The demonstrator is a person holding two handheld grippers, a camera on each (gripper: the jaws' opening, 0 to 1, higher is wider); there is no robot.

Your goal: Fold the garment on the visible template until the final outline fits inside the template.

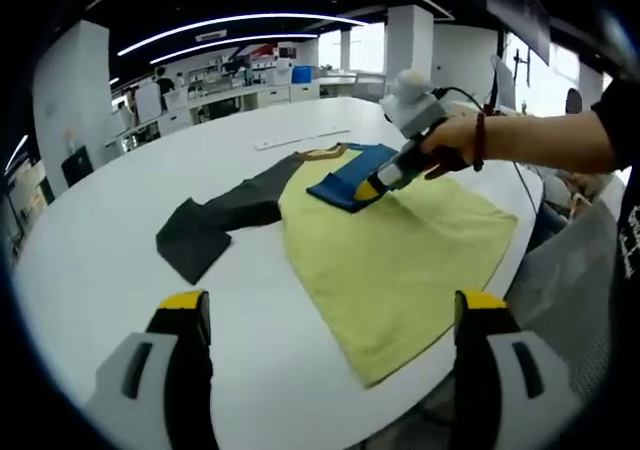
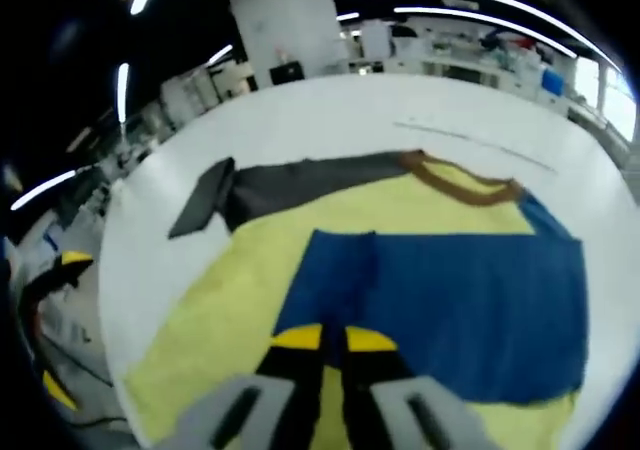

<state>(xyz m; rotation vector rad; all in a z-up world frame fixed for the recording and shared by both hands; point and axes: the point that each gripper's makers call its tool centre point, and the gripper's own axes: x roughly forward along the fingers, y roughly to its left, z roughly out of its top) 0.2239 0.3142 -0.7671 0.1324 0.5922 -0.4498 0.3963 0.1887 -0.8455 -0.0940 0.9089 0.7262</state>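
A yellow shirt (image 1: 400, 250) lies flat on the round white table (image 1: 120, 210), with its brown collar (image 1: 325, 153) at the far side. Its dark grey sleeve (image 1: 215, 220) stretches out to the left. The blue sleeve (image 1: 345, 180) is folded over the yellow body. A person's hand holds my right gripper (image 1: 366, 191) with its tips down on that blue sleeve (image 2: 450, 310). In the right gripper view my right gripper (image 2: 334, 339) has its jaws pressed together at the sleeve's edge. My left gripper (image 1: 332, 305) hovers wide open over the shirt's near hem, holding nothing, and my left gripper (image 2: 65, 325) also appears beyond the table edge.
A thin pale strip (image 1: 300, 138) lies on the table beyond the collar. A grey chair (image 1: 575, 270) stands off the table's right edge. Desks, pillars and shelves fill the room behind.
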